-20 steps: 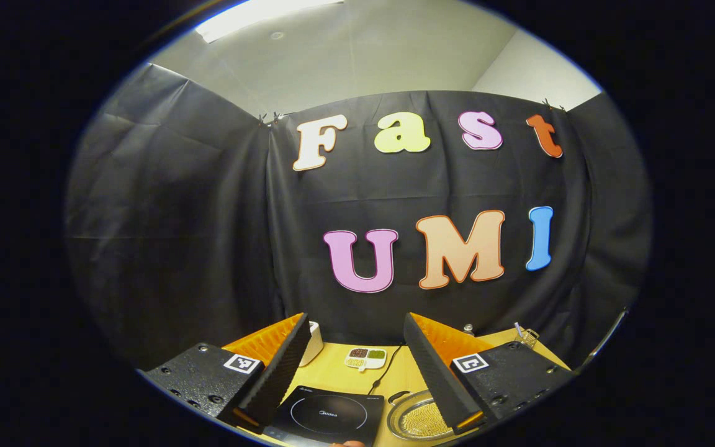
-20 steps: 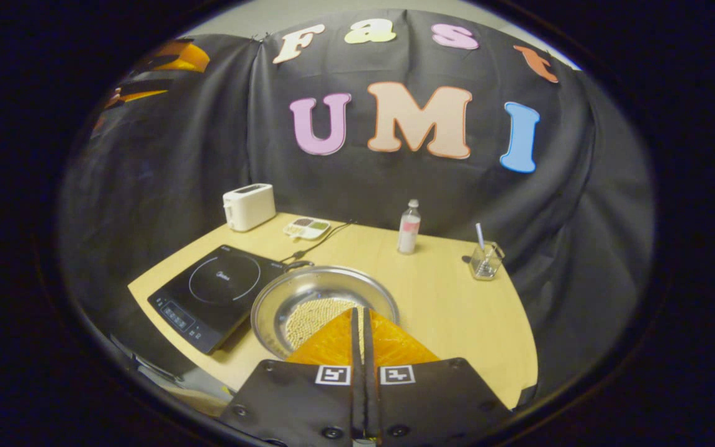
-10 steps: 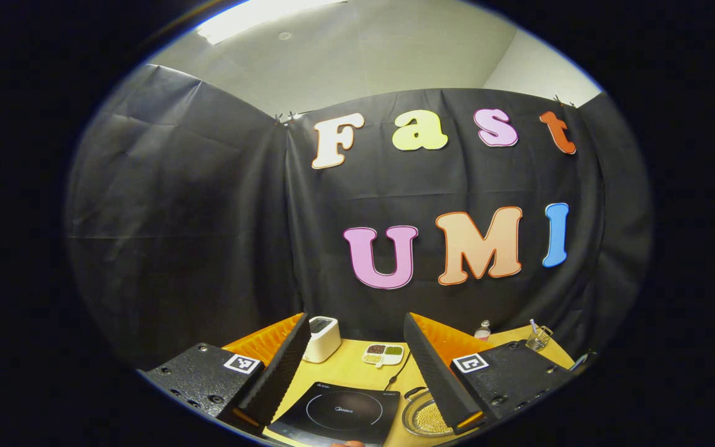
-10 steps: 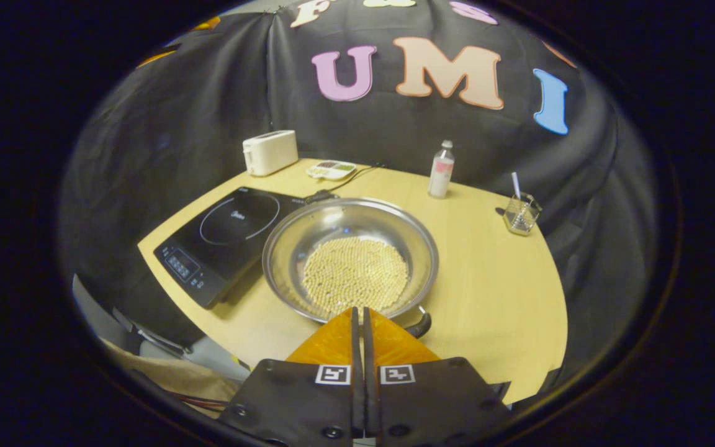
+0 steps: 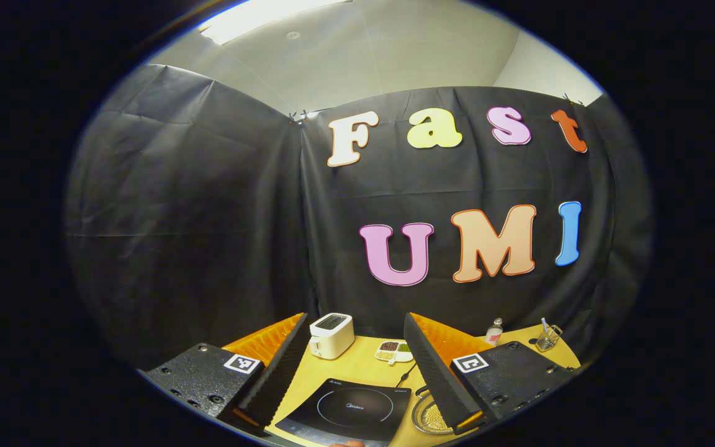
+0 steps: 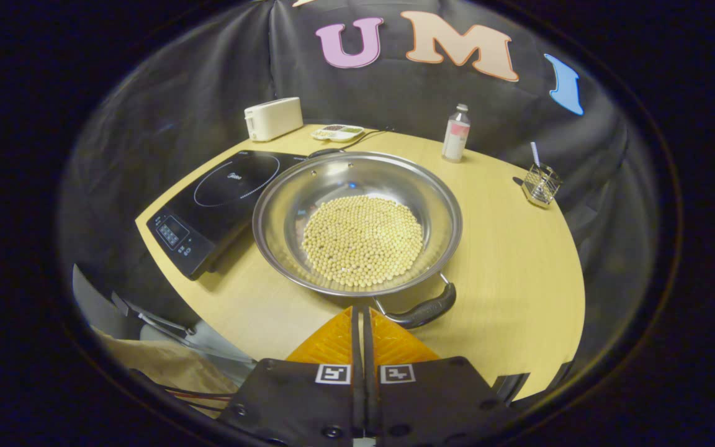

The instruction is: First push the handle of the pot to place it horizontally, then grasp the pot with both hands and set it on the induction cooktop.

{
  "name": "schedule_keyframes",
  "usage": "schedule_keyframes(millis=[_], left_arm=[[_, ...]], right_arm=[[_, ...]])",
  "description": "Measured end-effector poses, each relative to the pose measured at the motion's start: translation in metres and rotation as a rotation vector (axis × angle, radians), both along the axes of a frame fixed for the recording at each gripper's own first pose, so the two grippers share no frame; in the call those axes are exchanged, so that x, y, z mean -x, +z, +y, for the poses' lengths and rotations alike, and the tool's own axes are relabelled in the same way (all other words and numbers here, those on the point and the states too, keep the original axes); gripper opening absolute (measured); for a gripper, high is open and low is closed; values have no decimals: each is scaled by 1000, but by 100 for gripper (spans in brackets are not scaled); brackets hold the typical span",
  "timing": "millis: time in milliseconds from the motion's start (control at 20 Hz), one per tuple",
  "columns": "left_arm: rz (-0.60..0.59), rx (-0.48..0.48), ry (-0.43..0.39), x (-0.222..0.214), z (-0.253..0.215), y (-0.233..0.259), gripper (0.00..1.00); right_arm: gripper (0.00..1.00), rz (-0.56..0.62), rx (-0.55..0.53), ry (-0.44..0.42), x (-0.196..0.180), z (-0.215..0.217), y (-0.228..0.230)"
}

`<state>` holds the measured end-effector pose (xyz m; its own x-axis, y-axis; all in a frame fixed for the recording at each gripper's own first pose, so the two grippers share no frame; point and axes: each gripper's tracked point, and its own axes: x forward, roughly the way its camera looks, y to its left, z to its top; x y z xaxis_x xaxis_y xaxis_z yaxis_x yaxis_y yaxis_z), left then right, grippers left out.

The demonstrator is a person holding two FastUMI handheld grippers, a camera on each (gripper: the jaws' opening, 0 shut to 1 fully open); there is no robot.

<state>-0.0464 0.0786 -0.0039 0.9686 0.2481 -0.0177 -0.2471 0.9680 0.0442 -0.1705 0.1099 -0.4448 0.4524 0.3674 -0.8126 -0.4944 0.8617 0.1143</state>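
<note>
My desk [image 6: 506, 261] is pale wood with a curved front edge. On it the steel pot [image 6: 357, 220] of beans sits just beside the black induction cooktop [image 6: 218, 198]. Along the back stand a white toaster [image 6: 273, 118], a small divided dish [image 6: 337, 131], a bottle [image 6: 455, 133] and a glass holder [image 6: 541, 185].
</note>
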Motion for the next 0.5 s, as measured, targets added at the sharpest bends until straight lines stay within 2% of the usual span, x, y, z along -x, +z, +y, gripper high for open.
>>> schedule_keyframes(millis=[300, 500], left_arm=[[15, 17, 27, 3, 6, -8, 95], [21, 23, 42, 4, 10, -11, 96]], right_arm=[[3, 36, 14, -45, -12, -9, -12], [4, 27, 41, -45, -19, -16, -14]])
